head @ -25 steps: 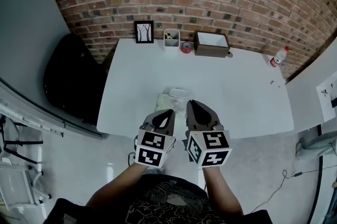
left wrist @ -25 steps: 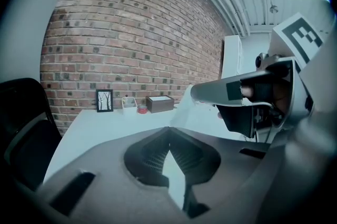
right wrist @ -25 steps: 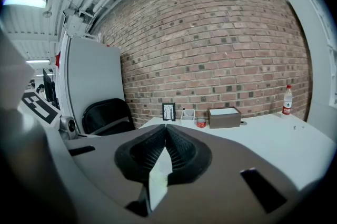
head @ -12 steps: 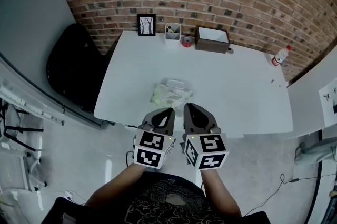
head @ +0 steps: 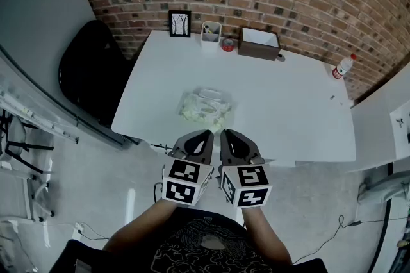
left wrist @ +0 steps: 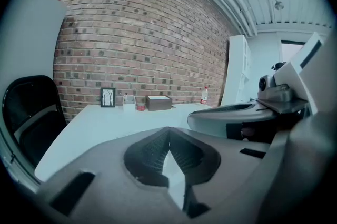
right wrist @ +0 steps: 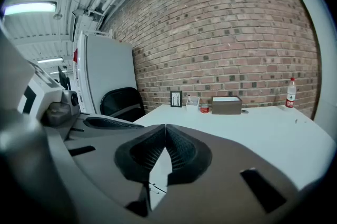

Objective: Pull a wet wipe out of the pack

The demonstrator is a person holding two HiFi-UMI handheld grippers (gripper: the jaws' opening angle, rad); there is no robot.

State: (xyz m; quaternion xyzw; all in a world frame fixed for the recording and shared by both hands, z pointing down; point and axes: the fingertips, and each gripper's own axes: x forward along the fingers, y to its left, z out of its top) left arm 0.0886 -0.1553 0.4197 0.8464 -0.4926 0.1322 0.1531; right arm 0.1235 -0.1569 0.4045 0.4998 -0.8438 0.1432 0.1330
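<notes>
The wet wipe pack, pale and crinkly with a clear lid, lies on the white table near its front middle. Both grippers hang side by side just short of the table's front edge, a little behind the pack and apart from it. My left gripper is shut with nothing in it, its tips meeting in the left gripper view. My right gripper is shut and empty too, tips touching in the right gripper view. The jaws hide the pack in both gripper views.
Along the table's far edge by the brick wall stand a picture frame, a white cup, a red tape roll and a brown box. A bottle sits at the far right corner. A black chair is at the left.
Both grippers have drawn back from over the pack toward the person, past the table's front edge. The pack now lies uncovered ahead of them.
</notes>
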